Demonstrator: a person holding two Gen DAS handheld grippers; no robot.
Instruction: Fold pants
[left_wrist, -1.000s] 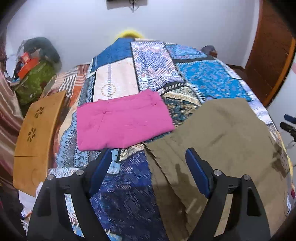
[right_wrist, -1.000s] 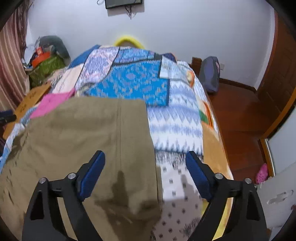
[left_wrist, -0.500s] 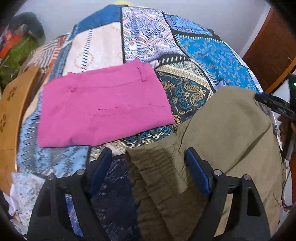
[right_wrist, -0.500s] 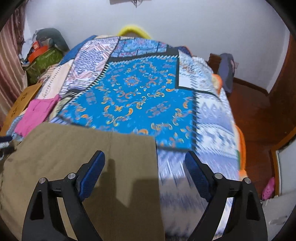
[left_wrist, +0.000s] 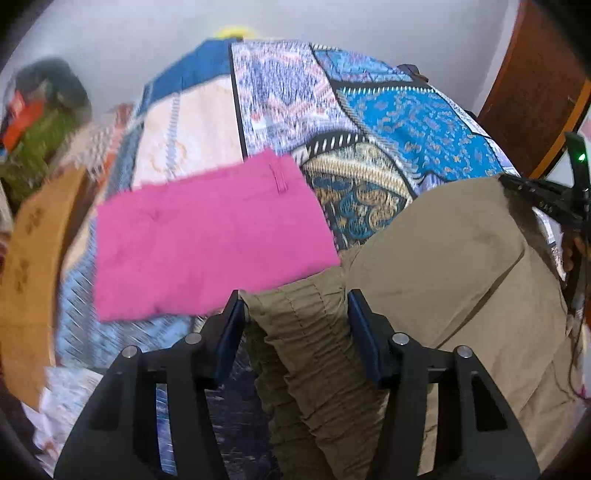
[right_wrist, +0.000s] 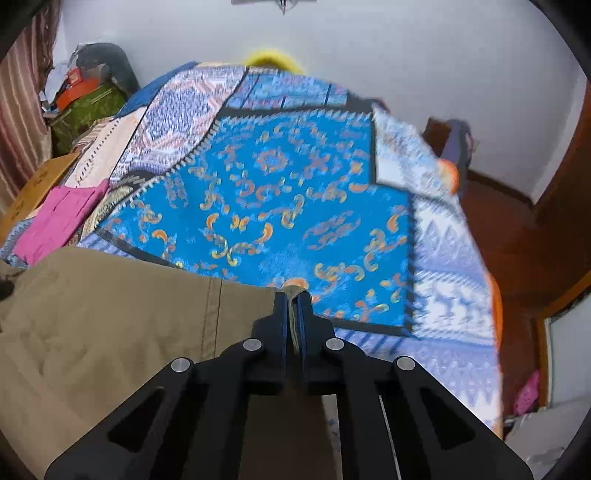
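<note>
Right wrist: fingers (right_wrist: 280, 314) hide the khaki pants (right_wrist: 110, 314) corner clamped between them.

A bed under a patchwork blue patterned quilt (right_wrist: 280, 192) is filling the room, plain white walls (right_wrist: 369, 48) rising behind and reddish-brown wooden floor (right_wrist: 517, 236) showing alongside.

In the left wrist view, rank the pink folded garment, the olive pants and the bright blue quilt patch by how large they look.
1. olive pants, though nearest the camera, which inflates them.
2. pink folded garment.
3. bright blue quilt patch, farthest away, so likely understated.
</note>
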